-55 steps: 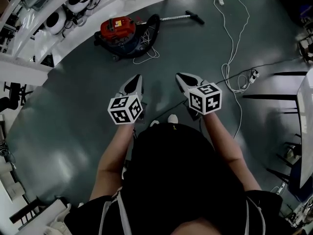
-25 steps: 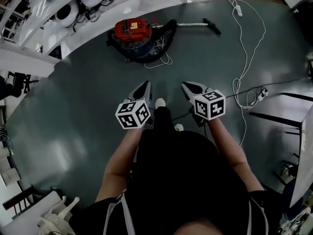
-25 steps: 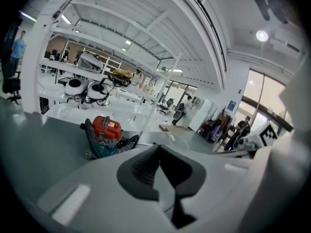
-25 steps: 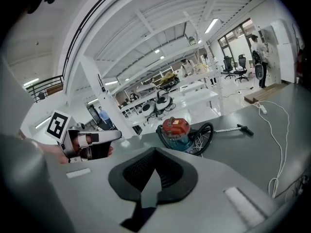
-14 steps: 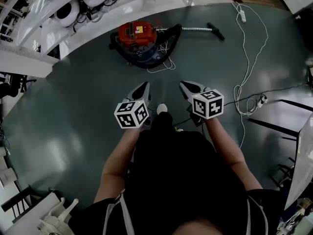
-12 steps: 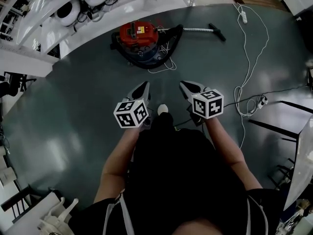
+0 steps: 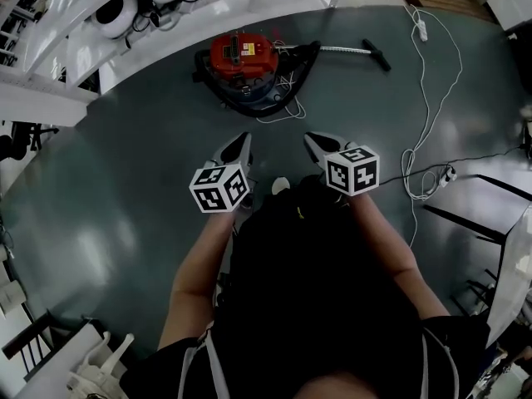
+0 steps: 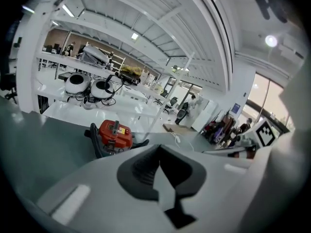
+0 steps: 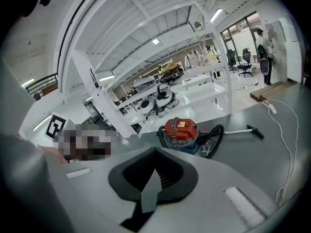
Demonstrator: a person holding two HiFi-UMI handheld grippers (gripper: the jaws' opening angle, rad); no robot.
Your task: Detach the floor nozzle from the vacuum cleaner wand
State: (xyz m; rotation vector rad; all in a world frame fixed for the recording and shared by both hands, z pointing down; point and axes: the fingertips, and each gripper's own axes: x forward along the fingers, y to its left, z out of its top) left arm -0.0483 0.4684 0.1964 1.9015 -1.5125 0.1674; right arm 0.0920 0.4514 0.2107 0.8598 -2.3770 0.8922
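Note:
A red vacuum cleaner (image 7: 243,56) stands on the grey floor ahead, with a black hose looping round it. Its metal wand (image 7: 345,50) lies on the floor to the right and ends in the black floor nozzle (image 7: 376,54). My left gripper (image 7: 241,142) and right gripper (image 7: 312,141) are held side by side in the air, well short of the vacuum, both shut with nothing in them. The right gripper view shows the vacuum (image 9: 181,130), wand (image 9: 237,130) and nozzle (image 9: 255,132) beyond the shut jaws. In the left gripper view only the vacuum (image 8: 115,134) shows.
A white cable with a power strip (image 7: 421,30) runs down the floor on the right to a socket block (image 7: 446,174). White frames carrying round white devices (image 7: 112,11) stand behind the vacuum at the left. Dark table legs (image 7: 465,214) are at the right edge.
Both grippers have moved forward together with the person, and the vacuum, wand and nozzle now lie nearer. The jaws have stayed shut.

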